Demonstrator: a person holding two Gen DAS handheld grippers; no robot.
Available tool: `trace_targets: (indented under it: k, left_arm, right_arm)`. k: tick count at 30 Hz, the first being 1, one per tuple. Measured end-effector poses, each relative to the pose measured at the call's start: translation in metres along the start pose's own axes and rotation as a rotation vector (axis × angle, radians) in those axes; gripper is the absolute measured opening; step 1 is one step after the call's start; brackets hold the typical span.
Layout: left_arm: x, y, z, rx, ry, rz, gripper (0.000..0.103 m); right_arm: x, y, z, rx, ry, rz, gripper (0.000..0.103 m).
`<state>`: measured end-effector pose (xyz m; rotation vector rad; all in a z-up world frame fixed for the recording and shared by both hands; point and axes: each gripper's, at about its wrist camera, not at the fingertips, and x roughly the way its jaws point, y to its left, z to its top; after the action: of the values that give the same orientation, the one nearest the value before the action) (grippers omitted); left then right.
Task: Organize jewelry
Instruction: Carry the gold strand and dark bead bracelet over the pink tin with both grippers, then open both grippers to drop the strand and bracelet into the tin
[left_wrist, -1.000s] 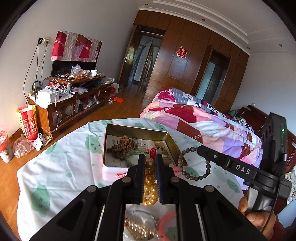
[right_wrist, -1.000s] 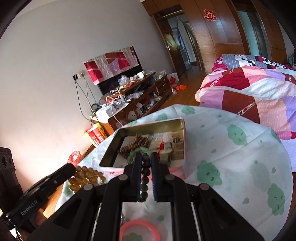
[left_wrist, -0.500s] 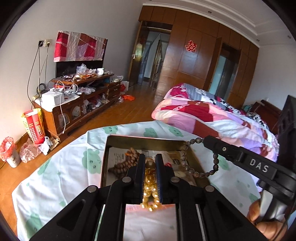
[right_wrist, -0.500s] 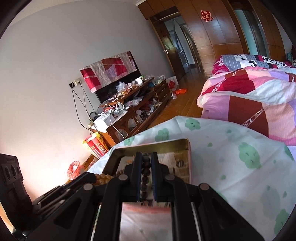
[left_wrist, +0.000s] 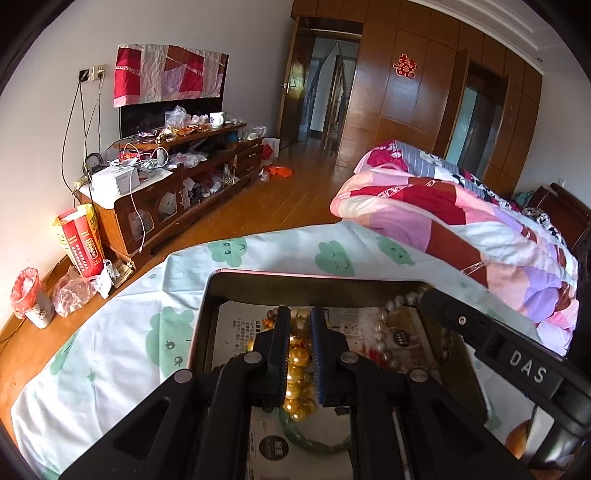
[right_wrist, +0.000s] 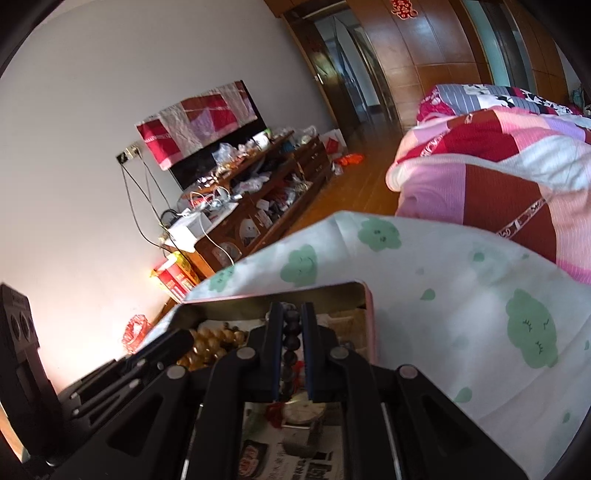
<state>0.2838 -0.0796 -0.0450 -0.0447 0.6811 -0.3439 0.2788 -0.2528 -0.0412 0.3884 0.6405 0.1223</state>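
Observation:
My left gripper (left_wrist: 300, 314) is shut on a golden bead bracelet (left_wrist: 298, 363) and holds it over the open metal tin (left_wrist: 258, 276). My right gripper (right_wrist: 291, 310) is shut on a dark bead bracelet (right_wrist: 291, 334), also over the tin (right_wrist: 364, 295). In the left wrist view the right gripper's finger (left_wrist: 476, 328) reaches in from the right with the dark beads (left_wrist: 384, 339) hanging from it. In the right wrist view the left gripper (right_wrist: 162, 347) shows at the left with the golden beads (right_wrist: 210, 341). A green bangle (left_wrist: 314, 441) lies in the tin.
The tin sits on a table under a white cloth with green clouds (left_wrist: 328, 254). A bed with a patchwork quilt (left_wrist: 461, 218) stands to the right. A cluttered wooden TV cabinet (left_wrist: 166, 184) lines the left wall. Printed paper (left_wrist: 240, 325) lines the tin's floor.
Both grippers have moved forward and down over the tin, each still shut on its bracelet. The tin now fills the lower part of both views.

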Motion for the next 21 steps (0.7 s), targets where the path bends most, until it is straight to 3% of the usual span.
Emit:
trace_targets:
  k: [4,6,7,8,9,11,15,17,21]
  left_arm:
    - [0.008,-0.002,-0.002,0.01,0.031,-0.002,0.011]
    - [0.01,0.001,0.0,-0.002,0.058,-0.013,0.014]
    - [0.011,0.002,0.001,-0.012,0.072,-0.017,0.019]
    - [0.012,0.002,0.001,-0.018,0.081,-0.014,0.032]
    - [0.01,0.002,0.001,-0.025,0.087,-0.006,0.048]
    - [0.0,0.006,0.001,-0.04,0.058,0.006,0.058]
    - [-0.018,0.006,0.0,-0.037,0.028,0.016,0.064]
    - [-0.027,0.005,-0.002,-0.016,0.019,0.058,0.064]
    - [-0.051,0.012,-0.013,0.009,-0.004,0.122,0.065]
  right_arm:
    - [0.004,-0.003,-0.003,0.001,0.017,-0.003,0.015]
    - [0.004,-0.003,-0.003,-0.001,0.025,-0.004,0.025]
    - [0.003,-0.003,-0.003,0.002,0.021,-0.008,0.041]
    - [0.0,-0.003,-0.003,0.005,0.009,-0.013,0.058]
    - [-0.006,-0.003,-0.003,0.007,-0.021,-0.019,0.063]
    - [-0.017,-0.001,-0.001,-0.004,-0.081,-0.035,0.065]
    - [-0.041,0.003,-0.001,-0.037,-0.199,-0.127,0.065]
    - [-0.042,0.005,-0.001,-0.048,-0.209,-0.16,0.072]
    - [-0.05,0.006,-0.006,-0.054,-0.19,-0.187,0.072]
